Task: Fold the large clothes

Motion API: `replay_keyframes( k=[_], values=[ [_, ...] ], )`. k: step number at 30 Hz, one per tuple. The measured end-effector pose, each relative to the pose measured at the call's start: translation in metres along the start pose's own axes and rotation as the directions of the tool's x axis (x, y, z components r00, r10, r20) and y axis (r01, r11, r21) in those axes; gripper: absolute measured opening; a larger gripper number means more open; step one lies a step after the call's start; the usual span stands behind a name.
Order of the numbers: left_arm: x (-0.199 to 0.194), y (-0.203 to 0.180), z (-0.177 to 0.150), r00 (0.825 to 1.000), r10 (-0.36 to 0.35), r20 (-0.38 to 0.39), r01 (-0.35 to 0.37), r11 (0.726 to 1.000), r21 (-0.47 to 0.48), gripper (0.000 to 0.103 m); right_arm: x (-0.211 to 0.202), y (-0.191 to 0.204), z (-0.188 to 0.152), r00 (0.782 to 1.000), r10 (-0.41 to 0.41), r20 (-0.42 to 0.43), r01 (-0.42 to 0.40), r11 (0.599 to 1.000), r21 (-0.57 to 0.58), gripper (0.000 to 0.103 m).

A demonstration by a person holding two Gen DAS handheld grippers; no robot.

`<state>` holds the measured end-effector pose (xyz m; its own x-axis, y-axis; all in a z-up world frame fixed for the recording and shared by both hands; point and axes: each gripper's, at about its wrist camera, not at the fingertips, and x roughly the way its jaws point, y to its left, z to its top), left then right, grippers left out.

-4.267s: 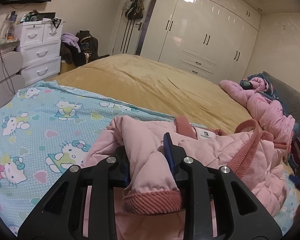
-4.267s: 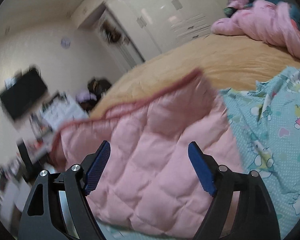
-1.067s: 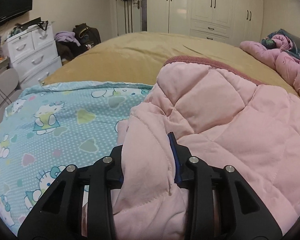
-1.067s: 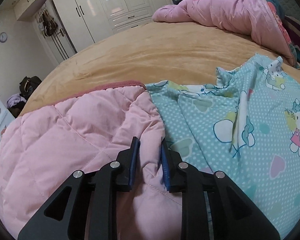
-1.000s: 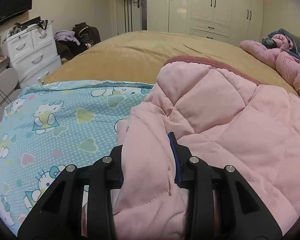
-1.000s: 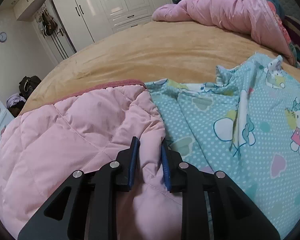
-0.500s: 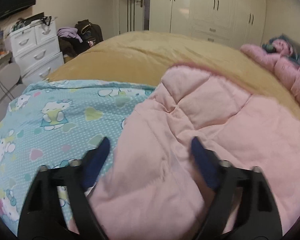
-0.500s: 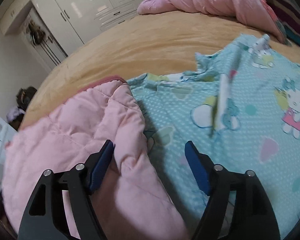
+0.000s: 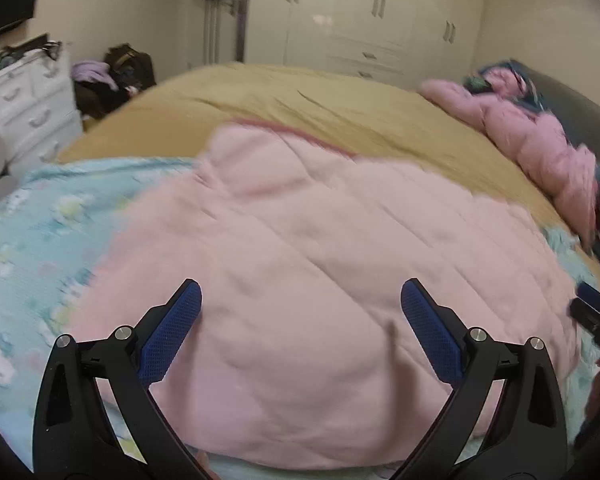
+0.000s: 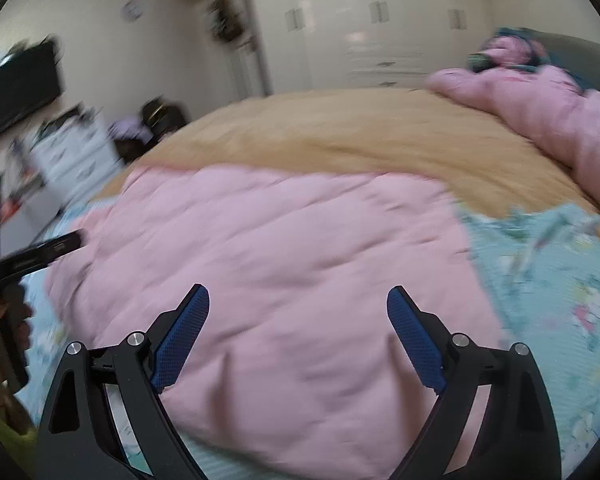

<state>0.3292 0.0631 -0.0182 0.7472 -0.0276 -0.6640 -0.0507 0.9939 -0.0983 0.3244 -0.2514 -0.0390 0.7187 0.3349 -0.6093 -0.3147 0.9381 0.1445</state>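
I see my left gripper [image 9: 300, 312] and right gripper [image 10: 298, 320] as matte black angular frames with triangular cutouts, silver round screws at the joints, and blue textured pads [image 9: 172, 332] inside each finger.

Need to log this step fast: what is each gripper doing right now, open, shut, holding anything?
Left gripper: open, jaws just opened, holding nothing; pink quilted jacket lies below.
Right gripper: open, jaws just opened, holding nothing.

Jacket [image 9: 320, 280] on sheet [image 9: 32, 240], bed's near end.
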Motion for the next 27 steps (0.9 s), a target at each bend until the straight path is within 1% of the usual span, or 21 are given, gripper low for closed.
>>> replay_keyframes(
  k=[2, 4, 6, 9, 10, 17, 20, 23, 27],
  values=[
    [0.013, -0.014, -0.01, 0.998, 0.055, -0.04, -0.053, 0.997, 0.056, 0.094, 0.008, 0.007, -0.002, 1.0, 0.006, -0.03, -0.006, 1.0, -0.001, 0.09],
    [0.023, -0.017, -0.018, 0.995, 0.077, -0.059, -0.073, 0.995, 0.073, 0.094, 0.015, 0.011, -0.005, 0.998, -0.012, -0.062, 0.012, 1.0, -0.003, 0.091],
    [0.028, -0.012, -0.023, 0.996, 0.067, -0.06, -0.064, 0.996, 0.059, 0.094, 0.022, 0.013, -0.009, 0.995, -0.016, -0.097, 0.017, 1.0, 0.01, 0.097],
    [0.033, -0.007, -0.031, 0.997, 0.052, -0.055, -0.049, 0.998, 0.049, 0.095, 0.039, 0.02, -0.011, 0.987, -0.045, -0.152, 0.045, 0.999, -0.004, 0.099],
    [0.036, -0.006, -0.032, 0.997, 0.048, -0.055, -0.046, 0.998, 0.046, 0.095, 0.042, 0.022, -0.013, 0.986, -0.056, -0.157, 0.055, 0.998, -0.011, 0.099],
    [0.041, -0.004, -0.039, 0.998, 0.046, -0.041, -0.044, 0.998, 0.043, 0.095, 0.058, 0.021, -0.025, 0.987, -0.072, -0.141, 0.071, 0.997, -0.013, 0.099],
    [0.037, -0.003, -0.039, 0.998, 0.041, -0.044, -0.039, 0.998, 0.04, 0.095, 0.058, 0.021, -0.024, 0.986, -0.074, -0.151, 0.073, 0.997, -0.014, 0.099],
    [0.025, -0.001, -0.036, 0.998, 0.034, -0.043, -0.033, 0.999, 0.033, 0.094, 0.051, 0.02, -0.018, 0.986, -0.068, -0.149, 0.069, 0.998, 0.0, 0.099],
    [0.007, 0.001, -0.033, 0.999, 0.03, -0.019, -0.029, 0.999, 0.032, 0.094, 0.029, 0.014, -0.014, 0.995, -0.027, -0.098, 0.033, 0.998, 0.057, 0.099]
  ],
)
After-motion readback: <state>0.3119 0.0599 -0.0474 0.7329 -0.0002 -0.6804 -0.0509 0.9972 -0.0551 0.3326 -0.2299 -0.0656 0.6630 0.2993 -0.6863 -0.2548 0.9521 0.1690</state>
